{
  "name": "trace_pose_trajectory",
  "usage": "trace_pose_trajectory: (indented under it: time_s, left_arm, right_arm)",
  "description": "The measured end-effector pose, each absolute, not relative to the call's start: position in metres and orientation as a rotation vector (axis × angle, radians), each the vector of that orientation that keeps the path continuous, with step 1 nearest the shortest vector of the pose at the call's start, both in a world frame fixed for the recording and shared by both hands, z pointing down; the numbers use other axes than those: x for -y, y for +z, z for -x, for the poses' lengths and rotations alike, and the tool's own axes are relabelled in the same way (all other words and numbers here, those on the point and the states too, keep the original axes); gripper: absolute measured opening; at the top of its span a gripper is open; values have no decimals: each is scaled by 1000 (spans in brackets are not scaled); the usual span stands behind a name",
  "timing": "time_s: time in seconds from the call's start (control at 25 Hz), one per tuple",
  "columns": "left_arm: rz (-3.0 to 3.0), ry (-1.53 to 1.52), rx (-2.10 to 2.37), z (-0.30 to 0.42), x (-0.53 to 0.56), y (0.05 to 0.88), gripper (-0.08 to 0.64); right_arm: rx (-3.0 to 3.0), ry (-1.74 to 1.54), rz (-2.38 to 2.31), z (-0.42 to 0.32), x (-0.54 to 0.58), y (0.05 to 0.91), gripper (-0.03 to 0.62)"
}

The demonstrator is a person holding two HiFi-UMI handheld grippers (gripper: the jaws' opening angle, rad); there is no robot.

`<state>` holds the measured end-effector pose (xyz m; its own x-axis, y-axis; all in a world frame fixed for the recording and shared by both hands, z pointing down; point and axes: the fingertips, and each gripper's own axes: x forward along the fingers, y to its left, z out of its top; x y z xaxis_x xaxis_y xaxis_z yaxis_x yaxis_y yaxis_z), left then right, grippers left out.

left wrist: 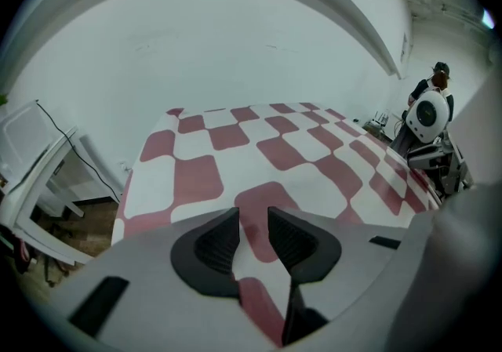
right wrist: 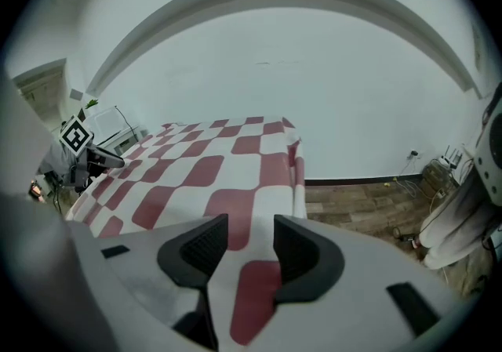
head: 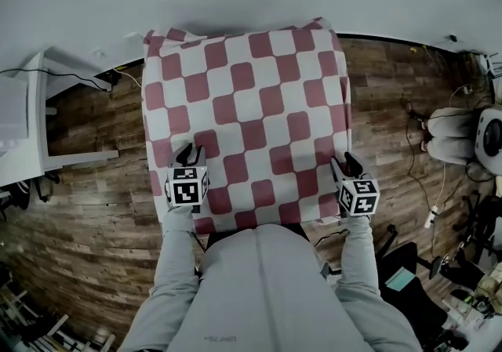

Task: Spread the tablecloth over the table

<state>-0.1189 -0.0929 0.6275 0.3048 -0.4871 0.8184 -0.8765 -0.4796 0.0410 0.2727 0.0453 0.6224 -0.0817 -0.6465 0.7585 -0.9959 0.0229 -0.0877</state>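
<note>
A red-and-white checked tablecloth (head: 247, 119) lies flat over the whole table, its edges hanging over the sides. My left gripper (head: 190, 153) is over the cloth's near left corner and my right gripper (head: 345, 161) is over the near right corner. In the left gripper view the left gripper (left wrist: 252, 237) shows a clear gap between its ribbed pads, with the cloth (left wrist: 267, 146) visible through it. In the right gripper view the right gripper (right wrist: 251, 244) also stands apart, with the cloth (right wrist: 212, 162) showing in the gap. Neither pair of pads presses on the cloth.
A white wall runs behind the table's far edge. White furniture (head: 31, 123) stands to the left on the wood floor (head: 94, 186). At the right are cables, a white rounded machine (head: 490, 135) and a black chair base (head: 408, 264). The person stands at the near edge.
</note>
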Motion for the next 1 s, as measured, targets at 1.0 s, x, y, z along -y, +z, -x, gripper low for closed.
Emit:
trace_pose_trajectory:
  time_s: [1.0]
  left_arm:
    - [-2412, 1004, 812, -48, 44, 595, 130]
  right_arm:
    - [1487, 951, -1640, -328, -207, 635, 21]
